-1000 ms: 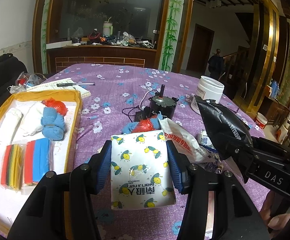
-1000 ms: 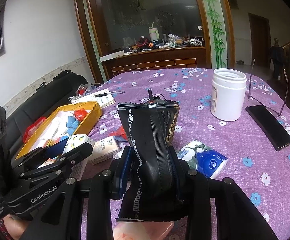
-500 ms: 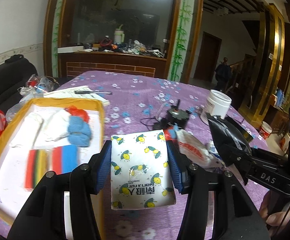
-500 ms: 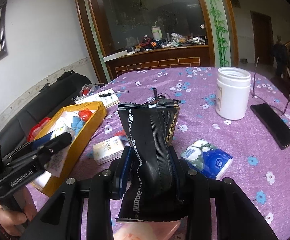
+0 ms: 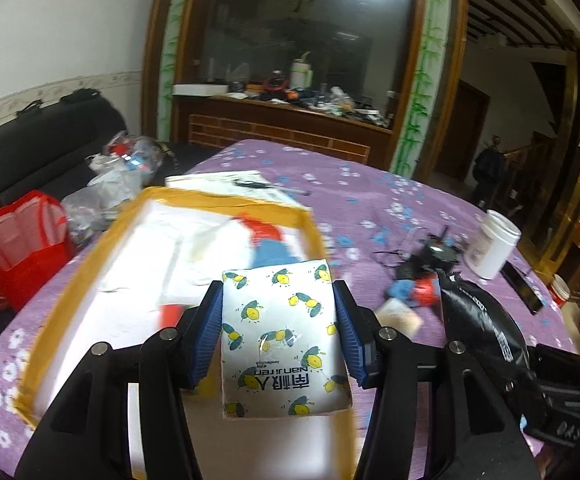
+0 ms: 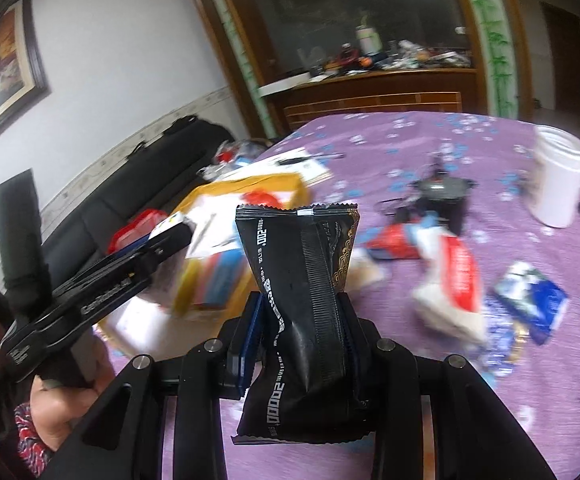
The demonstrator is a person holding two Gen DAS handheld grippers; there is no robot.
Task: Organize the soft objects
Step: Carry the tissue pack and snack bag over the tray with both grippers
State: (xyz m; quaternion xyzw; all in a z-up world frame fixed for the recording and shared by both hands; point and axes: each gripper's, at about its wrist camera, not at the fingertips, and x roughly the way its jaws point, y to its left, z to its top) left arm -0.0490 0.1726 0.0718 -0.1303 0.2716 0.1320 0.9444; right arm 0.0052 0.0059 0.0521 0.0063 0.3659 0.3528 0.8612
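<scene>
A tissue pack (image 5: 282, 340) is pinched by the left gripper (image 5: 278, 336) and a black pouch (image 6: 301, 312) by the right gripper (image 6: 299, 328), presumably for stowing in the tray (image 5: 70, 296).

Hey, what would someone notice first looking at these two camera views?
The left gripper clamps a white tissue pack with lemon prints above the yellow-rimmed tray. The right gripper pinches a black snack bag upright over the purple flowered tablecloth.
</scene>
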